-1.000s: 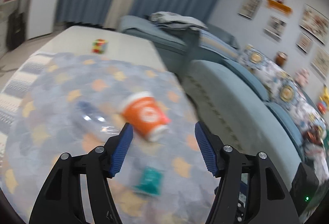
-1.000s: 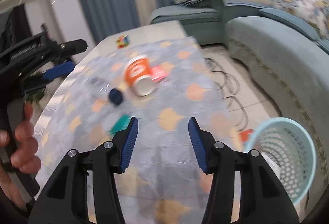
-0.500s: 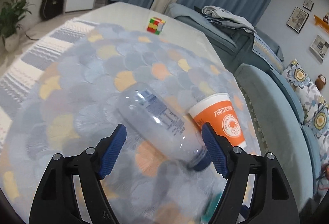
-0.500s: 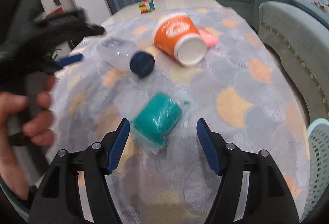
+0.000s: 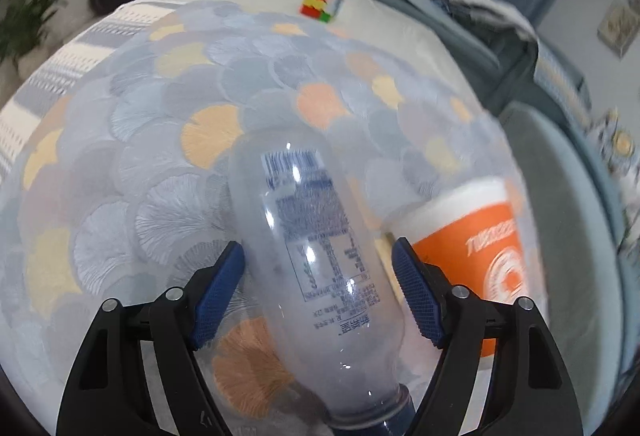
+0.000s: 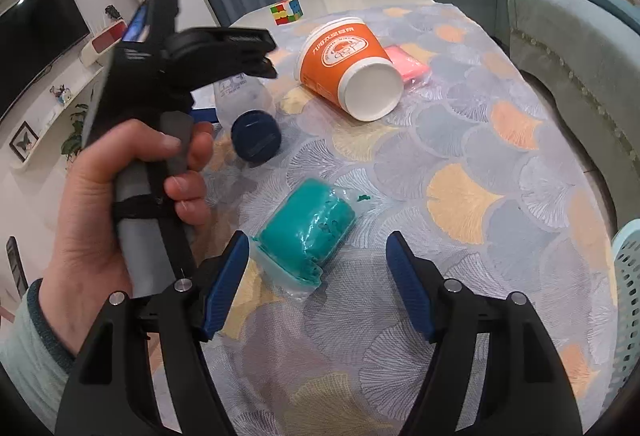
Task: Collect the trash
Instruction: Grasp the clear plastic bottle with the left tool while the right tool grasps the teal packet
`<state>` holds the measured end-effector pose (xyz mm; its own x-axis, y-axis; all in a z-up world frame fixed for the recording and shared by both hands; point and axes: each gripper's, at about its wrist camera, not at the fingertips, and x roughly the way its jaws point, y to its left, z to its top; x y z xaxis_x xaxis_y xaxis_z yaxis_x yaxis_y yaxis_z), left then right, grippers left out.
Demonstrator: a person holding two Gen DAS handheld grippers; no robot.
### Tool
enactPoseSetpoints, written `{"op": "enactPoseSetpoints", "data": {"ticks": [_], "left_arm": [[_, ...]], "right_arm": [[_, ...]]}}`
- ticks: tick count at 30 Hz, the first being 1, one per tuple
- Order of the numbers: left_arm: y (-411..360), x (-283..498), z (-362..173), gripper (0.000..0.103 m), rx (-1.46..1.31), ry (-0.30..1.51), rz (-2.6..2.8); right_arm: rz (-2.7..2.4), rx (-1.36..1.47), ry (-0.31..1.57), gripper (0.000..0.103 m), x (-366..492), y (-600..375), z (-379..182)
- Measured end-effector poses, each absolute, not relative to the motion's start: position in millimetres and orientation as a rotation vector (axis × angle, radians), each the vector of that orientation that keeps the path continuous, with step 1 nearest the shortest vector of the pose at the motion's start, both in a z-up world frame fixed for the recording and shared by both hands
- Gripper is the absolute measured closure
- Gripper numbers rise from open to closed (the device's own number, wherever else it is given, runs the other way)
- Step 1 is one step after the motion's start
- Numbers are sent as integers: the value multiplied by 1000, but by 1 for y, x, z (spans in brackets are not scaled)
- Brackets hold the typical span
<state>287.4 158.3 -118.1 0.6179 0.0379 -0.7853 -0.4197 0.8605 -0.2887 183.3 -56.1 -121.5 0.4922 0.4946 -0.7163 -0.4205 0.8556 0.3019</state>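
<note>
A clear plastic bottle with a dark blue cap lies on the patterned tablecloth. My left gripper is open, with one finger on each side of the bottle's body, not touching it. An orange paper cup lies on its side just right of it. In the right wrist view, my right gripper is open just in front of a teal crumpled wrapper. The bottle's cap, the orange cup and a pink packet lie farther back.
A Rubik's cube sits at the table's far end. A light blue mesh basket stands at the right, beside the table. A teal sofa runs along the right side. The hand on the left gripper's handle fills the left of the right wrist view.
My left gripper moved forward so the bottle now lies between its fingers. My right gripper moved closer to the teal wrapper.
</note>
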Motion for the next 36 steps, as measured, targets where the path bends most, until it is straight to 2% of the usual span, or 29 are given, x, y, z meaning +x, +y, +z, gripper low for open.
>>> {"op": "enactPoseSetpoints", "data": {"ticks": [5,13,18,22,31,32,34,35,36], "left_arm": [[152,269,-116,41,-381,867,190],[164,217,-117,42,-414,842,123],[164,191,-115,42,-401,794,89],[166,173,-116,42,-426,755,62],[179,169,-117,42,-505,713,22],[182,169,-117,42,-515,711,20],[184,170,-119,42,-531,710,15],[185,170,-119,42,-533,710,13],[184,170,-119,42,-531,709,13]], "right_arm": [[551,79,891,36,184,-55,-120],[548,-2,850,36,172,-44,-115],[548,-49,914,36,179,-32,-122],[573,52,982,36,197,-34,-125],[530,-5,951,36,193,-17,-124],[518,-16,947,38,195,-14,-124],[489,-48,937,50,195,-9,-124],[486,-55,933,62,195,-9,-125],[490,-57,930,65,194,-10,-125]]}}
